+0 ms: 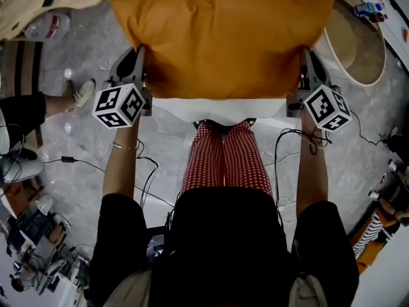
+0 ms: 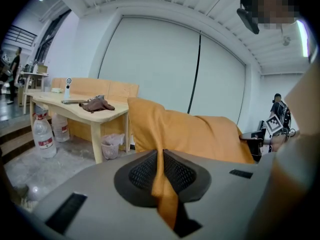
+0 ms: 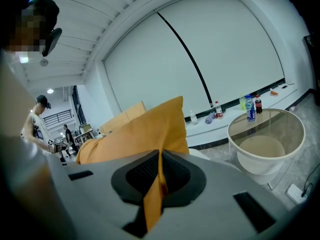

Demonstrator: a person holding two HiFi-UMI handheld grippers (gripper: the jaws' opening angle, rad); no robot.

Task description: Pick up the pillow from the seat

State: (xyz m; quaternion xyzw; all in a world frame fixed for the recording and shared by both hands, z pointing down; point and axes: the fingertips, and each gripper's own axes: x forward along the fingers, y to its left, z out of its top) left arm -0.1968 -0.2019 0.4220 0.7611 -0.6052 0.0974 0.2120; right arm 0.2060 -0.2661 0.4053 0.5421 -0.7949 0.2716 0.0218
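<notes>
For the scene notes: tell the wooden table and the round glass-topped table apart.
The wooden table stands on slim legs; the round glass-topped table is a white tub with a clear top. The wooden table bears a brown cloth; the round glass-topped table bears bottles at its edge. Both stand on the grey floor.

Wearer: black short-sleeved top, red-and-white checked trousers, thin bracelet on the left wrist. Left gripper and right gripper: grey shells, black mesh-textured jaws, each bearing a white cube with black square markers. Black cable at right.
</notes>
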